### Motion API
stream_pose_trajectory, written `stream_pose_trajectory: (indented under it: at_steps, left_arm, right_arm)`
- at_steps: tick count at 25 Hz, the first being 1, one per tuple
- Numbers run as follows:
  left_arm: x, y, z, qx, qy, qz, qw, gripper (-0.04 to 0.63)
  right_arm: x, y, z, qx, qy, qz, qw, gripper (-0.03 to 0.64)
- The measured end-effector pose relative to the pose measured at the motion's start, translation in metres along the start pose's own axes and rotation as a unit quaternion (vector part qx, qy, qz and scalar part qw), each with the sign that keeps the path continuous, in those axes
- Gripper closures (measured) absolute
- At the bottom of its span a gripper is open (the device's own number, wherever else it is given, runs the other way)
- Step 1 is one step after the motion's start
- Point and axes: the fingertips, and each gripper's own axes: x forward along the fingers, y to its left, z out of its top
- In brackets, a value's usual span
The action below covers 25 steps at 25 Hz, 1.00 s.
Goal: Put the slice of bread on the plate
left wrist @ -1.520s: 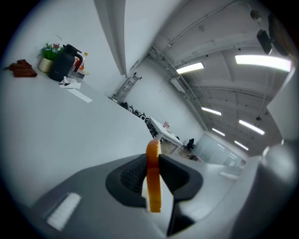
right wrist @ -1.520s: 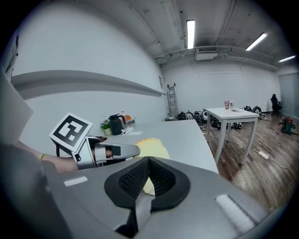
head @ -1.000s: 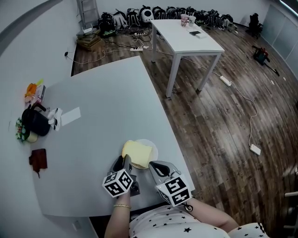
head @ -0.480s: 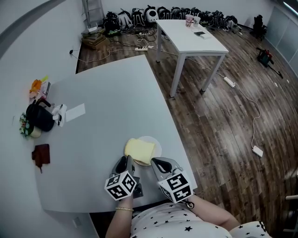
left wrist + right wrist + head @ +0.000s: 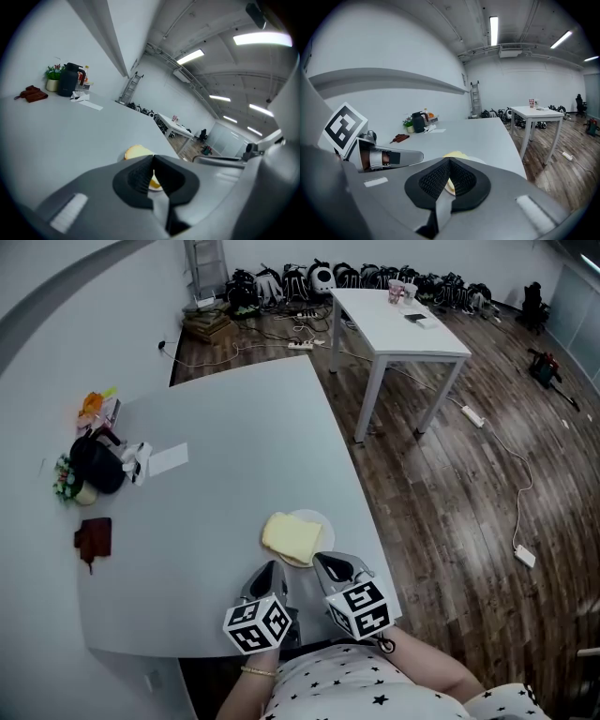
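Now holds the left gripper (image 5: 272, 568) and the right gripper (image 5: 324, 562) side by side at the near edge of the grey table (image 5: 225, 446), both pointing toward the plate (image 5: 321, 521). Presents the left jaws pressed together with nothing between them, and the right jaws likewise closed and empty. Shows the slice of bread (image 5: 290, 538) lying flat on the plate, overhanging its left rim, just beyond both sets of tips and touching neither. Shows too a black kettle (image 5: 97, 465) and a brown pouch (image 5: 94, 537) well apart at the table's left side.
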Motion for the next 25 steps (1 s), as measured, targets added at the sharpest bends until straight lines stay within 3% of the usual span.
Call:
stream_pose_trajectory:
  at_steps: [25]
  left_arm:
    - [-0.0066, -0.0079, 0.0065, 0.018, -0.007, -0.004, 0.9998, 0.586]
  right_arm:
    - [-0.0065, 0.0069, -0.0016, -0.024, -0.004, 0.000, 1.000, 0.618]
